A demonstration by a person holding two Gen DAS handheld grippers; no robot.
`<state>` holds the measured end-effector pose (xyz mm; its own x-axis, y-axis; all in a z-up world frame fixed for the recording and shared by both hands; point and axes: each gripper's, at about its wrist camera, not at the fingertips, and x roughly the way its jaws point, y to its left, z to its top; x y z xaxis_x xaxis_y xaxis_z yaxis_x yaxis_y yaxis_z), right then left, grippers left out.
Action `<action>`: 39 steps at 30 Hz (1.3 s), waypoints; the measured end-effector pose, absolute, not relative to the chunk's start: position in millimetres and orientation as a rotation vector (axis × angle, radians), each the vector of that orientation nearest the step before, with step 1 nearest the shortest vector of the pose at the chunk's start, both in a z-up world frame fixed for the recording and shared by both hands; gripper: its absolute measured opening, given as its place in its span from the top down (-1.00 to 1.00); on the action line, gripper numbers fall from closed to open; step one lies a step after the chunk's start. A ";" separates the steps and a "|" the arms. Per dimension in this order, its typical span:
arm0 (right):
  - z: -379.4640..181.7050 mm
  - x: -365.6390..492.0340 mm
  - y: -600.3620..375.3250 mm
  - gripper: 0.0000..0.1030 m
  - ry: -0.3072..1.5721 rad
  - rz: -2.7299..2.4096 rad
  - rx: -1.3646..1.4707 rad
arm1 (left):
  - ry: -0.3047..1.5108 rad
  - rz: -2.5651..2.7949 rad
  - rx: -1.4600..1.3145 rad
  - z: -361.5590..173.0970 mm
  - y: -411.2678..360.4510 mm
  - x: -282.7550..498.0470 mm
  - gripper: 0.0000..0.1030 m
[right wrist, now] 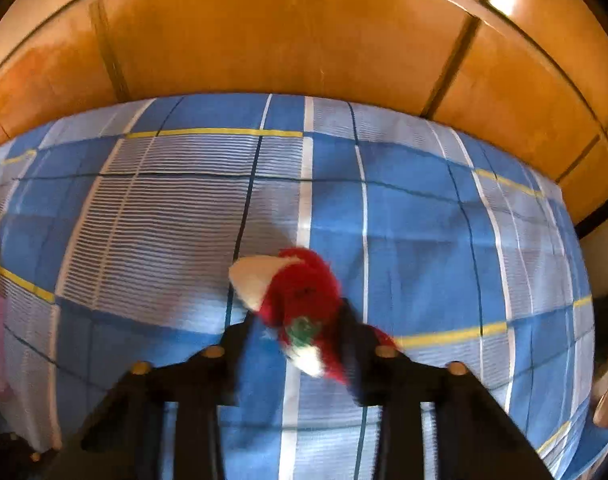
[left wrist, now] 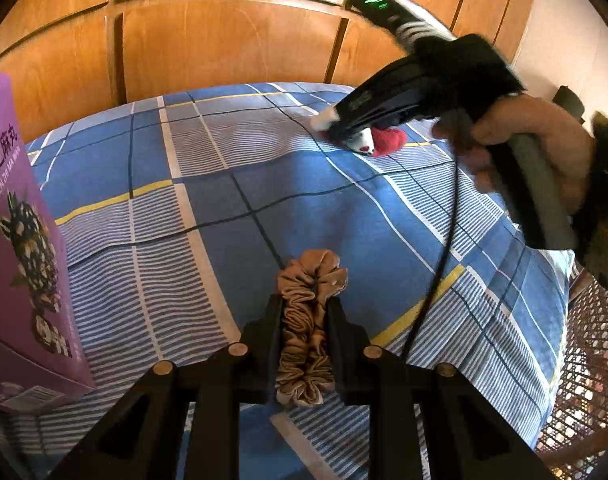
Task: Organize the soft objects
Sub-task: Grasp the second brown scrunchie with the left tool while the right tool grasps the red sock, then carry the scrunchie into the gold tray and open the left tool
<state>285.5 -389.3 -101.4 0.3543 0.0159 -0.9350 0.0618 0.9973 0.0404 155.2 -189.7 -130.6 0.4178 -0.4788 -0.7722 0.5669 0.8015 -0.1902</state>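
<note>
Tan satin scrunchie (left wrist: 308, 328) pinched lengthwise between the left gripper's (left wrist: 304, 312) fingers, held over the blue plaid sheet (left wrist: 207, 184). Purple box (left wrist: 19, 248) stands at the left edge of the bed. Right gripper (right wrist: 295, 320) is down at the far side of the sheet; its fingers are spread, with a red-and-white plush toy (right wrist: 295, 292) lying between them. Whether the fingers touch it cannot be told: motion blur. Wood panels (left wrist: 223, 48) behind the bed.
</note>
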 end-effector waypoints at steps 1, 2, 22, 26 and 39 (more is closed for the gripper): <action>-97.7 278.7 -389.6 0.42 1.210 -0.016 0.106 | 0.930 -0.657 0.106 -130.5 -189.7 154.9 0.56; -93.5 269.2 -387.1 0.42 1.210 -0.001 0.127 | 0.929 -0.657 0.107 -131.3 -189.4 156.5 0.56; -115.4 225.3 -356.1 0.15 1.240 0.032 0.135 | 0.989 -0.610 0.111 -111.3 -190.7 153.7 0.63; -116.4 225.8 -358.1 0.15 1.242 0.034 0.149 | 0.961 -0.610 0.111 -87.3 -196.0 158.6 0.63; -117.6 223.0 -354.1 0.12 1.224 0.043 0.107 | 0.847 -0.507 -0.001 30.9 -184.2 246.5 0.63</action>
<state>223.0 -354.1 -117.6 0.3399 0.0904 -0.9361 0.0248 0.9942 0.1051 246.5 -184.2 30.9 0.5510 -0.4294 -0.7156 0.4282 0.8814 -0.1992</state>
